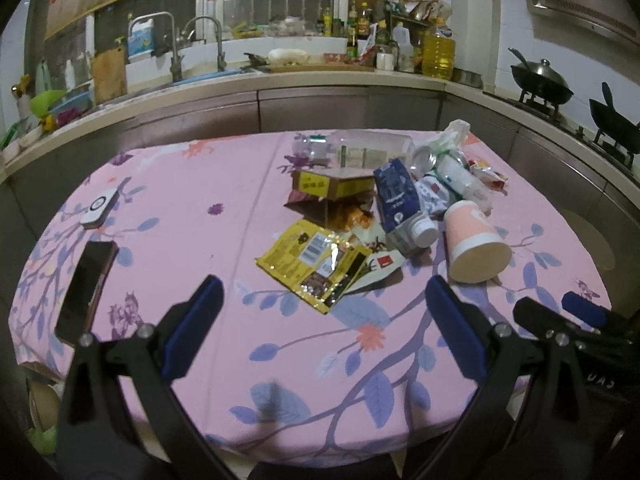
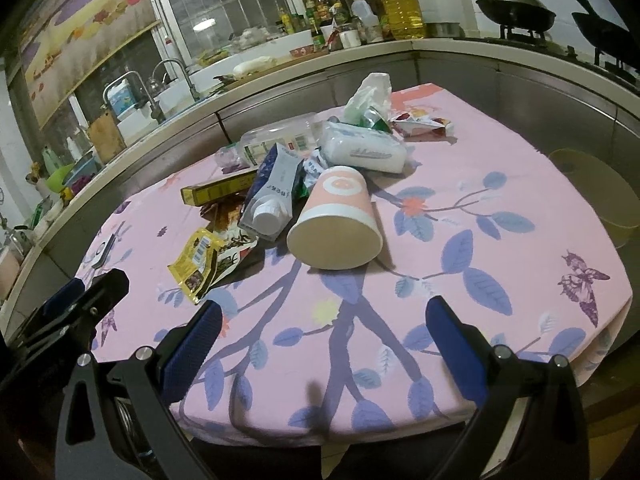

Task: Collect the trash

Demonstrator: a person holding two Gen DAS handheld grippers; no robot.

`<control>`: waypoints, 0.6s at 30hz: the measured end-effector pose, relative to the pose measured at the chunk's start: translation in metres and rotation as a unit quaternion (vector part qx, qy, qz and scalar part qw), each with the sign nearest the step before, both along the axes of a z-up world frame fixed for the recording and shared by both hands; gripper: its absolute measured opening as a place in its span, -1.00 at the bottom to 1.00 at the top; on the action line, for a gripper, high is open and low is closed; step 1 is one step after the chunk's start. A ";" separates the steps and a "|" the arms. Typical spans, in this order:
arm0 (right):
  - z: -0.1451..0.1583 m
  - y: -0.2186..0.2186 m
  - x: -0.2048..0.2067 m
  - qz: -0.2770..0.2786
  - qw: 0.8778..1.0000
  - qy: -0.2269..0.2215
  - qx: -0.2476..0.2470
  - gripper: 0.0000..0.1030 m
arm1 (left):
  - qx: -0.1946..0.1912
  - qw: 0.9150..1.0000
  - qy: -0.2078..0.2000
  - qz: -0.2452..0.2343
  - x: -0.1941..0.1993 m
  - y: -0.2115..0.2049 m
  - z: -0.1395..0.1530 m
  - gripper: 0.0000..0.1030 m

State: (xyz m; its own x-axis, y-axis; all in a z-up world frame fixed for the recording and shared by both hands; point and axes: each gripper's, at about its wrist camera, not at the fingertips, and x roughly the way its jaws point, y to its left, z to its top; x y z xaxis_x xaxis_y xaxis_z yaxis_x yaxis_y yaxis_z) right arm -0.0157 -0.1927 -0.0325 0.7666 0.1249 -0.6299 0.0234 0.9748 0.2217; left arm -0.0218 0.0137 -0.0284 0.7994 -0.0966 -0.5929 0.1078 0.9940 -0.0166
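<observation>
A heap of trash lies on the pink floral tablecloth [image 1: 208,208]. It holds a tipped pink paper cup [image 1: 474,242] [image 2: 338,222], a blue-grey carton with a white cap [image 1: 402,208] [image 2: 274,192], a yellow foil wrapper [image 1: 316,264] [image 2: 196,260], a yellow-brown box [image 1: 332,188], a clear plastic bottle [image 1: 360,150] [image 2: 280,140], a white tissue pack [image 2: 364,150] and a can [image 1: 424,158]. My left gripper [image 1: 324,292] is open and empty, short of the yellow wrapper. My right gripper [image 2: 324,316] is open and empty, just short of the cup.
A black phone [image 1: 86,288] and a white remote [image 1: 100,208] lie on the table's left side. Behind runs a kitchen counter with a sink [image 1: 192,72], bottles [image 1: 438,50] and woks on a stove [image 1: 542,80]. The right gripper shows in the left wrist view [image 1: 568,316].
</observation>
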 end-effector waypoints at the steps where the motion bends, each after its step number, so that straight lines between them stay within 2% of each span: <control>1: 0.001 0.000 0.000 -0.002 1.000 -0.001 -0.003 0.90 | 0.001 1.000 0.002 0.001 0.000 0.000 -0.001 0.88; 18: 0.002 -0.007 0.000 -0.031 0.999 0.001 -0.027 0.90 | 0.009 1.000 0.021 0.022 0.007 0.004 -0.006 0.88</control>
State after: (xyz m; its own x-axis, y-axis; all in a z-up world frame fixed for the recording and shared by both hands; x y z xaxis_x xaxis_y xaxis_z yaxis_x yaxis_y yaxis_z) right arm -0.0153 -0.2000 -0.0301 0.7707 0.0424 -0.6358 0.0852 0.9820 0.1686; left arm -0.0152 0.0181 -0.0347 0.7777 -0.0511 -0.6266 0.0632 0.9980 -0.0028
